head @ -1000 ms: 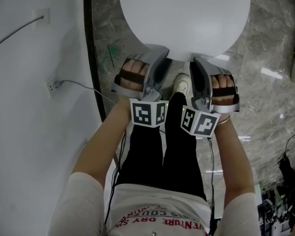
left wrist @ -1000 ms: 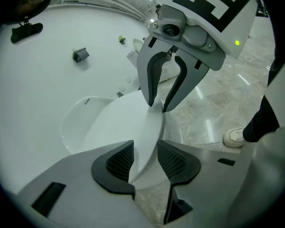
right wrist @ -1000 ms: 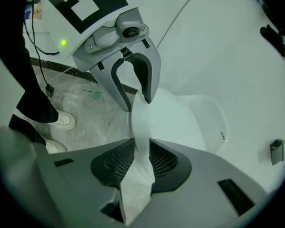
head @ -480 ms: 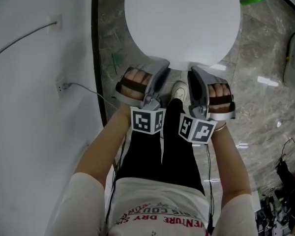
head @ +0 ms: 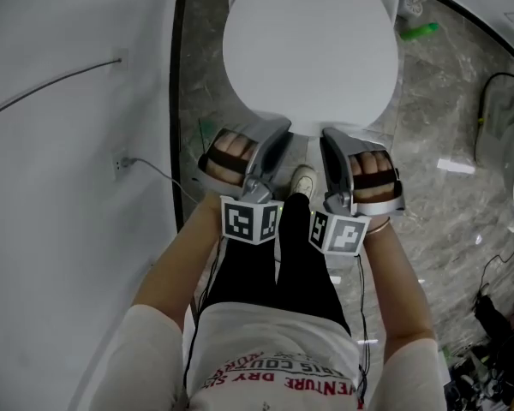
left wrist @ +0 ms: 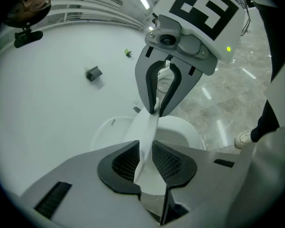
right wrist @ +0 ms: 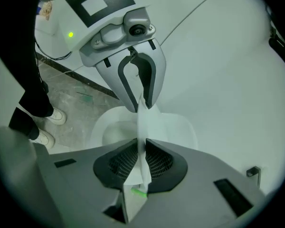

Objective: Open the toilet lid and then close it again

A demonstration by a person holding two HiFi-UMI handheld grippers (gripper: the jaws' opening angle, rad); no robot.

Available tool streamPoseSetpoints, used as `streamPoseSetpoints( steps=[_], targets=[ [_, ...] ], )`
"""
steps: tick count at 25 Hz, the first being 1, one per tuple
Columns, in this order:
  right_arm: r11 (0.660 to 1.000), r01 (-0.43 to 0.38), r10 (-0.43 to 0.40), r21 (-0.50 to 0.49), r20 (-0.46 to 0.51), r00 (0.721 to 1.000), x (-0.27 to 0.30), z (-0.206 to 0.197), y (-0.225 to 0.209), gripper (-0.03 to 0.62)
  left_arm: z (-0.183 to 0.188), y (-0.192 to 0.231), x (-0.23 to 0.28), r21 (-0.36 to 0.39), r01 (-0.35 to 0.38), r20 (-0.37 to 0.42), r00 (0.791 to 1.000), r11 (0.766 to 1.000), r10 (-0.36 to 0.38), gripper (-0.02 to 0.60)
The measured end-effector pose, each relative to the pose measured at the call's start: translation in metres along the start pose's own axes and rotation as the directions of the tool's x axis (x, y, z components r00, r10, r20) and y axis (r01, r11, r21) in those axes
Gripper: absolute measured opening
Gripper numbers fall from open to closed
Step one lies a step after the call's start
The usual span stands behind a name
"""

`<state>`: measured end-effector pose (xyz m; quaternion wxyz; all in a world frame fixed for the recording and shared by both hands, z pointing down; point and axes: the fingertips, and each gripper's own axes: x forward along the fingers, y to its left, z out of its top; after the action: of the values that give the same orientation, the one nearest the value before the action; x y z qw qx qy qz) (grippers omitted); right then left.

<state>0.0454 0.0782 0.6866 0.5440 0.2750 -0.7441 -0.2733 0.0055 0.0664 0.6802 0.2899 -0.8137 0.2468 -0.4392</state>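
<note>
Tilted down abreast, left gripper (left wrist: 145,161), its jaws just closed in, and right gripper (right wrist: 141,161) clamp the toilet lid (head: 311,54)

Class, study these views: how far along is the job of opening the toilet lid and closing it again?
Done: the left gripper, whose jaws have just been closing, and the right gripper both pinch the toilet lid's front edge. In hand: the lid is partly raised, the seat showing beneath it. Left: swing it fully open, then lower it shut.
</note>
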Motion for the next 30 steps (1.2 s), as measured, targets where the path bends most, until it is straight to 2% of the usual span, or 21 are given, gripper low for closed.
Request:
streamPoseSetpoints(
  steps=[6, 12, 18, 25, 28, 30],
  targets=[
    [0.998, 0.057, -0.057, -0.007, 0.003, 0.998, -0.006, 0.002, -0.034, 0.044, 0.012, 0.03, -0.002, 0.007, -0.054, 0.018, 0.998, 0.999, 0.054, 0.064],
    [0.998, 0.057, -0.056, -0.015, 0.035, 0.998, -0.017, 0.012, -0.072, 0.037, 0.021, 0.068, -0.01, -0.019, -0.078, 0.011, 0.997, 0.997, 0.079, 0.057],
    [0.999, 0.041, -0.04, -0.017, 0.063, 0.997, -0.02, 0.012, -0.124, 0.031, 0.036, 0.117, -0.005, 0.11, -0.067, -0.002, 0.998, 0.992, 0.067, 0.037],
    [0.998, 0.055, -0.055, -0.002, 0.073, 0.996, -0.016, 0.013, -0.176, 0.028, 0.044, 0.166, 0.005, 0.14, -0.074, -0.004, 0.997, 0.987, 0.075, 0.034],
    [0.998, 0.059, -0.059, 0.004, 0.07, 0.996, -0.012, 0.012, -0.196, 0.028, 0.046, 0.186, 0.01, 0.168, -0.106, -0.003, 0.994, 0.98, 0.108, 0.034],
    [0.997, 0.072, -0.072, 0.013, 0.063, 0.995, -0.008, 0.012, -0.212, 0.027, 0.048, 0.201, 0.015, 0.158, -0.133, 0.01, 0.991, 0.978, 0.133, 0.035]
  ],
)
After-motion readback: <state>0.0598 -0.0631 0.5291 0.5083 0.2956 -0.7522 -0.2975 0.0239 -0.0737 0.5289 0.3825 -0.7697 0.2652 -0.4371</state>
